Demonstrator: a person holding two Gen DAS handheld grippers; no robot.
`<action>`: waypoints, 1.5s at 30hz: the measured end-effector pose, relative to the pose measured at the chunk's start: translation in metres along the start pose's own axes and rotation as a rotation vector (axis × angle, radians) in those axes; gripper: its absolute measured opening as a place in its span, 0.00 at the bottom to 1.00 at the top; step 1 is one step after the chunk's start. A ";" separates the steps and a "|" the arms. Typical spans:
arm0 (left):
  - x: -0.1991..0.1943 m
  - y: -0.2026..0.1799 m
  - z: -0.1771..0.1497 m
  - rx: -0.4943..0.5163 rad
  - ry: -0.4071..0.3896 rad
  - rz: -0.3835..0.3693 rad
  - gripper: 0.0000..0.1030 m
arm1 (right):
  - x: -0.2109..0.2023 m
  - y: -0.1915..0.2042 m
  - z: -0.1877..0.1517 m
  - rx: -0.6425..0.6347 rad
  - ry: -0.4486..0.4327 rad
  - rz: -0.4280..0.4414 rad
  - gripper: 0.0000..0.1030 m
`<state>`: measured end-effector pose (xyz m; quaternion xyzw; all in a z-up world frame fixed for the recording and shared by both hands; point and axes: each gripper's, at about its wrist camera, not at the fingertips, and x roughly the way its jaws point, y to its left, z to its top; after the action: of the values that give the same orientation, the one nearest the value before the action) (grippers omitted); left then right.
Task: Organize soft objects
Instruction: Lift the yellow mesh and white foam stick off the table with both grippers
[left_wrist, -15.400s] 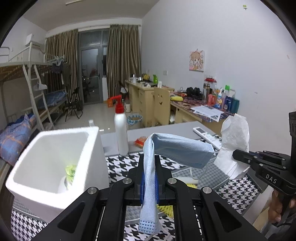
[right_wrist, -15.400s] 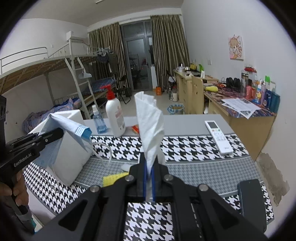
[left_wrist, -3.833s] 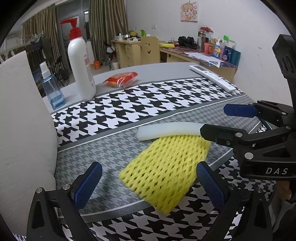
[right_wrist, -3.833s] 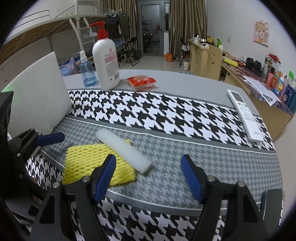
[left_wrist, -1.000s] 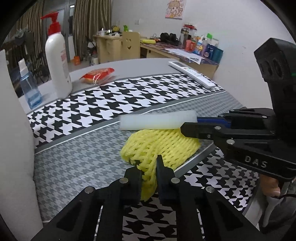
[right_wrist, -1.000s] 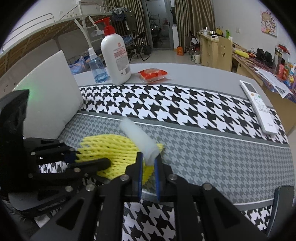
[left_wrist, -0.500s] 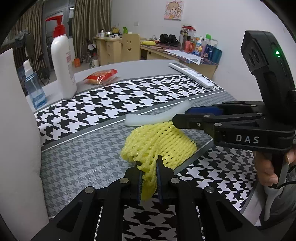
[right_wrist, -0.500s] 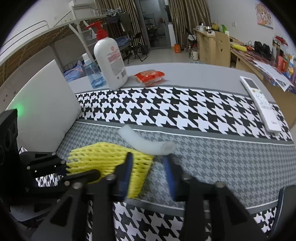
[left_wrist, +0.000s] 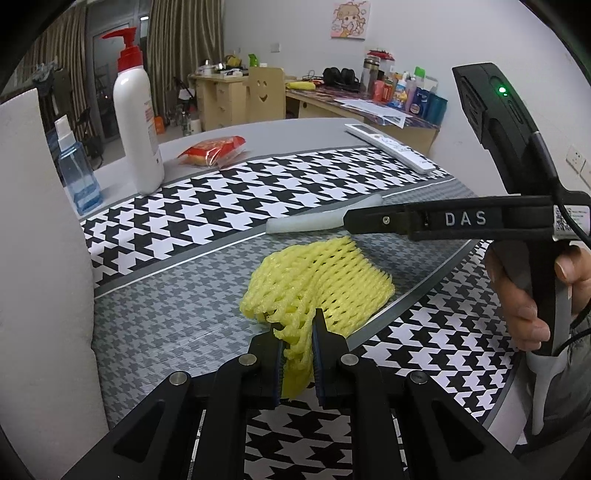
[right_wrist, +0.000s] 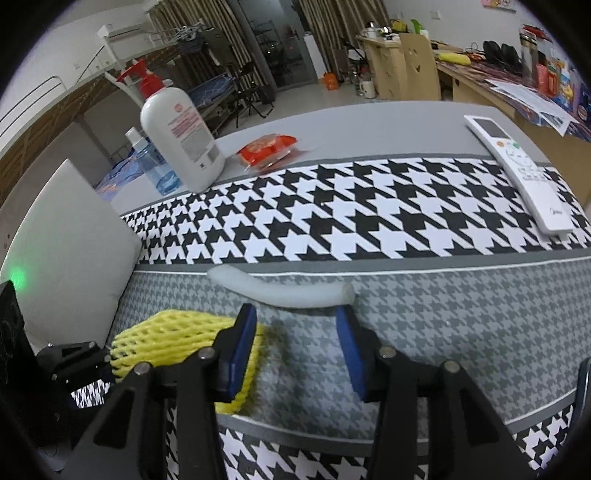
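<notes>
The right gripper (right_wrist: 295, 325) has just let go of the white foam strip (right_wrist: 284, 291), fingers parted behind it at mid-frame, probably to regrip, while the left gripper (left_wrist: 298, 325) pinches the yellow foam net (left_wrist: 317, 280) for lifting off the tabletop (left_wrist: 177, 302).

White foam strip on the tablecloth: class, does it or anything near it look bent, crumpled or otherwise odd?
Yes. The white foam strip lies bowed rather than straight, just beyond the open right gripper, whose jaws have just been opening. The yellow foam net is bunched and humped where the left gripper pinches its corner.
</notes>
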<state>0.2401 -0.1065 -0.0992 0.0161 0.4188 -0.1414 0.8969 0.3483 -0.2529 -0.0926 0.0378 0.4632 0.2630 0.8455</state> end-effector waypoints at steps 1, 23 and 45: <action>-0.001 0.001 0.000 -0.002 0.000 0.002 0.13 | 0.000 -0.001 0.000 0.006 0.000 -0.001 0.48; -0.022 0.014 -0.003 -0.017 -0.041 -0.007 0.13 | 0.005 0.039 0.012 -0.282 -0.040 -0.151 0.48; -0.026 0.020 -0.003 -0.023 -0.041 -0.037 0.13 | 0.035 0.037 0.022 -0.328 -0.010 -0.227 0.32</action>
<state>0.2275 -0.0802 -0.0832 -0.0048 0.4022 -0.1536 0.9026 0.3662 -0.2003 -0.0958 -0.1518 0.4111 0.2379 0.8668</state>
